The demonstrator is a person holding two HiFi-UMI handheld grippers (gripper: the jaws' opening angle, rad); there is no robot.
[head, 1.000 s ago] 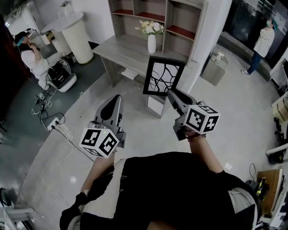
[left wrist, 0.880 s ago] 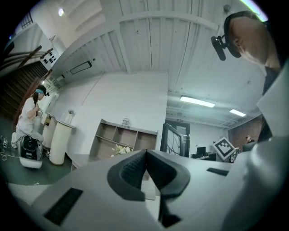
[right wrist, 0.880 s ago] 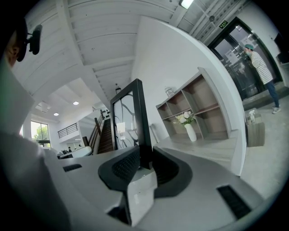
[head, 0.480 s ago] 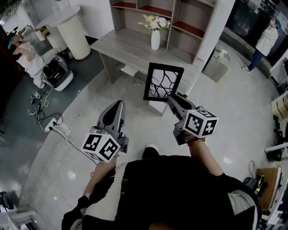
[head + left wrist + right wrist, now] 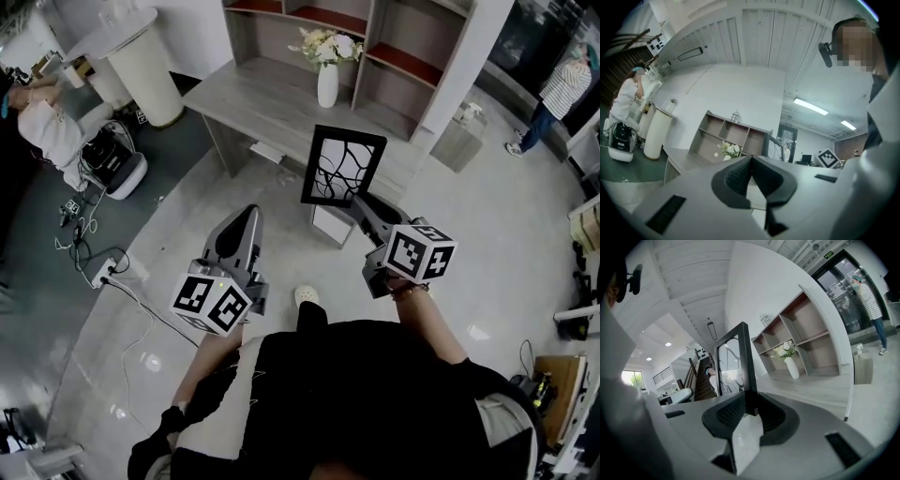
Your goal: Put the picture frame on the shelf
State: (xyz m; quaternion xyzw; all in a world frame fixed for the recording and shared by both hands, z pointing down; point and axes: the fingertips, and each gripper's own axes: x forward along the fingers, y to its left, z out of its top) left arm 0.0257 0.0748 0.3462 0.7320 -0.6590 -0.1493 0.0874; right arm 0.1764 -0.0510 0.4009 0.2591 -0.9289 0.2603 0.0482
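Note:
A black picture frame (image 5: 341,167) with a white, black-veined picture is held upright in the air, short of the grey desk (image 5: 272,98). My right gripper (image 5: 357,202) is shut on the frame's lower right corner; in the right gripper view the frame's black edge (image 5: 748,366) stands clamped between the pads. The grey shelf unit (image 5: 394,42) with red-lined compartments rises behind the desk. My left gripper (image 5: 246,214) hangs lower left over the floor, jaws shut and empty, its tips (image 5: 751,161) meeting in the left gripper view.
A white vase of flowers (image 5: 327,67) stands on the desk by the shelf. A round white pillar table (image 5: 141,56) is at far left, with a seated person (image 5: 52,127) and cables (image 5: 103,272) on the floor. A small bin (image 5: 462,141) and another person (image 5: 558,89) are at right.
The frame and my right gripper have come slightly closer to the desk and shelf as the person stepped forward. A shoe now shows on the floor. The left gripper keeps its place.

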